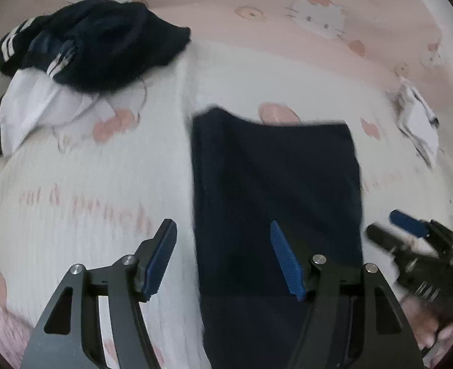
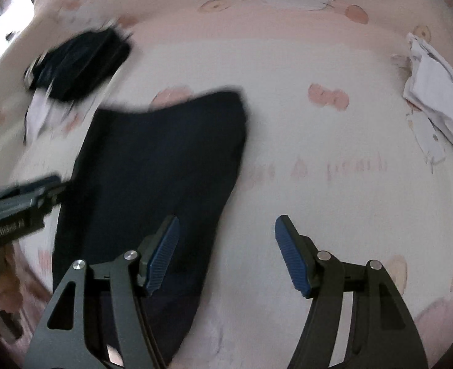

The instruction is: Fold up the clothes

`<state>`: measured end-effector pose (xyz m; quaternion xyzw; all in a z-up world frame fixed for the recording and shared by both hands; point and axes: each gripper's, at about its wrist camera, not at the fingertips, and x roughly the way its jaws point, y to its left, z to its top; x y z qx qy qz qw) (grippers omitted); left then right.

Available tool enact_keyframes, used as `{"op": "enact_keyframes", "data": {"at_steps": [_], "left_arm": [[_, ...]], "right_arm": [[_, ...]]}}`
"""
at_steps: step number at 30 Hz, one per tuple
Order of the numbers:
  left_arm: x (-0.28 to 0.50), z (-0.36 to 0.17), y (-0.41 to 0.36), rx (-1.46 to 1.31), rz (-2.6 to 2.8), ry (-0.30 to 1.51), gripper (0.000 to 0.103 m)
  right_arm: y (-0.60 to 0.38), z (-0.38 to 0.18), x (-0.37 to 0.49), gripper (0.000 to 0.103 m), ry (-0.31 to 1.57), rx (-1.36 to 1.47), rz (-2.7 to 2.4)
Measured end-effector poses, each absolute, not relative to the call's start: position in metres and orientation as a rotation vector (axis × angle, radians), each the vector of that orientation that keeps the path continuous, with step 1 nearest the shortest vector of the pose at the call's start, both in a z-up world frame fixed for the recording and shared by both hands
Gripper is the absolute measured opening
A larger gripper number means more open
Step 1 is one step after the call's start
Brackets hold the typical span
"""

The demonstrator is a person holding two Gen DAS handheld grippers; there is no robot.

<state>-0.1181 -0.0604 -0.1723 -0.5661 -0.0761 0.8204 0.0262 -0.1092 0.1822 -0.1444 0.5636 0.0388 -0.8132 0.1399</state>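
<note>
A dark navy garment (image 1: 275, 190) lies flat in a long rectangle on the pink and white bedsheet (image 1: 88, 184). My left gripper (image 1: 223, 230) hovers open over its near left edge, nothing between the blue pads. In the right wrist view the same navy garment (image 2: 152, 166) stretches away to the left. My right gripper (image 2: 226, 227) is open above its right edge and the bare sheet, holding nothing. The right gripper (image 1: 392, 227) shows at the lower right of the left wrist view. The left gripper (image 2: 42, 187) shows blurred at the left edge of the right wrist view.
A crumpled pile of dark clothes (image 1: 94, 43) with white stripes sits on a white garment (image 1: 42, 107) at the far left. A folded white item (image 1: 417, 120) lies at the far right, also (image 2: 438, 92). A window (image 2: 2, 18) shows top left.
</note>
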Motion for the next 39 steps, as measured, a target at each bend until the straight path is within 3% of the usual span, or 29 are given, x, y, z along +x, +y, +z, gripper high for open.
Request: {"op": "enact_keyframes", "data": {"at_steps": [4, 7, 11, 16, 21, 23, 28, 34, 39], "left_arm": [[-0.084, -0.173, -0.048, -1.863, 2.489, -0.143, 0.066], [-0.057, -0.182, -0.051, -1.964, 2.433, -0.226, 0.066], [-0.040, -0.185, -0.053, -1.994, 2.438, -0.204, 0.066], [-0.029, -0.180, -0.067, -1.980, 2.390, -0.425, 0.065], [-0.013, -0.182, -0.077, -1.973, 2.276, -0.648, 0.066], [-0.007, -0.196, -0.077, -2.035, 2.230, -0.647, 0.065], [-0.007, -0.191, -0.081, -1.976, 2.235, -0.701, 0.046], [-0.012, -0.198, -0.070, -1.989, 2.247, -0.676, 0.044], [-0.035, -0.202, -0.054, -1.975, 2.243, -0.644, 0.041]], "right_arm": [[0.174, -0.150, -0.061, 0.066, 0.246, 1.665, -2.337], [0.194, -0.147, -0.035, 0.066, 0.234, 1.705, -2.312], [0.199, -0.148, -0.021, 0.066, 0.164, 1.729, -2.287], [0.200, -0.157, -0.014, 0.066, 0.208, 1.791, -2.278], [0.209, -0.150, -0.014, 0.068, 0.042, 1.750, -2.205], [0.209, -0.158, -0.017, 0.068, -0.015, 1.786, -2.139], [0.200, -0.166, -0.022, 0.068, -0.020, 1.793, -2.105], [0.189, -0.172, -0.023, 0.061, 0.008, 1.768, -2.101], [0.182, -0.174, -0.025, 0.046, 0.122, 1.772, -2.191]]}}
